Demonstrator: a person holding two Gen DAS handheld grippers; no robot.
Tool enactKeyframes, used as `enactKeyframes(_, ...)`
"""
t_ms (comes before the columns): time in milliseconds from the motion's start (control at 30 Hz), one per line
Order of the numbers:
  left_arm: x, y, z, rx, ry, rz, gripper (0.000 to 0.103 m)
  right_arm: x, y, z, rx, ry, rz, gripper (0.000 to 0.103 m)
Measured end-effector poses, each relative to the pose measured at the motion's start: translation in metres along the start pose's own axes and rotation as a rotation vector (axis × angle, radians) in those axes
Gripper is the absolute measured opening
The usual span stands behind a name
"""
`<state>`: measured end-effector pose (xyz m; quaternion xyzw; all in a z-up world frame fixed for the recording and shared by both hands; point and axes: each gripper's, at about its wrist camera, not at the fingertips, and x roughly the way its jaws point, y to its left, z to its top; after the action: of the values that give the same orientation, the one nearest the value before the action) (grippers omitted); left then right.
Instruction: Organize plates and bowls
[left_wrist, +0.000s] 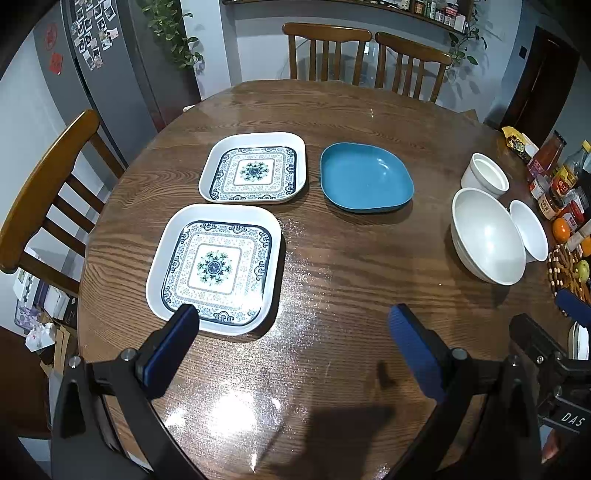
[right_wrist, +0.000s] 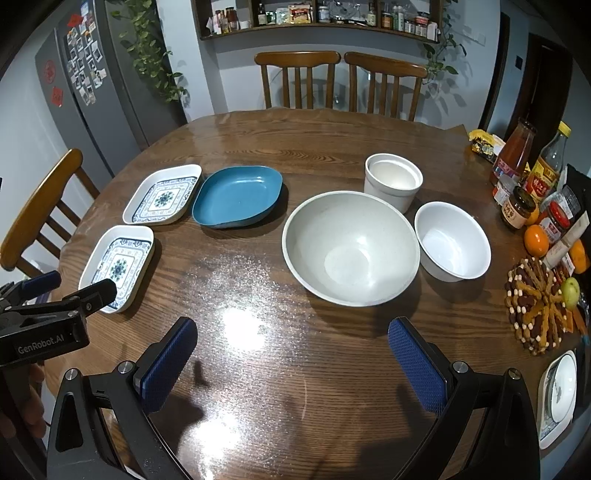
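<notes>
Left gripper (left_wrist: 293, 325) wide open, empty, above the table (left_wrist: 332, 258); near patterned plate (left_wrist: 216, 267) at its 11 o'clock, under the left fingertip. Right gripper (right_wrist: 291, 338) wide open, empty; large white bowl (right_wrist: 351, 247) at its 12 o'clock, apart. Blue dish (right_wrist: 238, 195) at 11.

Left gripper (left_wrist: 293, 325) and right gripper (right_wrist: 292, 338) both hover side by side, fingers spread wide.
</notes>
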<state>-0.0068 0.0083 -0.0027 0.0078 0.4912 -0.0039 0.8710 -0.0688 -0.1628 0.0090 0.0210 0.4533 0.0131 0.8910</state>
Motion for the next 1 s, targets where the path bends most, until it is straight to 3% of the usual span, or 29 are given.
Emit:
enactKeyframes(633, 0.003, 0.000, 0.002, -0.003, -0.002, -0.011, 0.102, 0.003, 0.001, 0.001, -0.004, 0.008, 0.003, 0.103)
enactKeyframes(900, 0.005, 0.011, 0.003, -0.047, -0.003, -0.069, 0.102, 0.007, 0.006, 0.006, -0.015, 0.016, 0.013, 0.103)
enactKeyframes(1000, 0.005, 0.021, 0.004, -0.073, -0.007, -0.101, 0.102, 0.007, 0.013, 0.008, -0.032, 0.003, 0.075, 0.103)
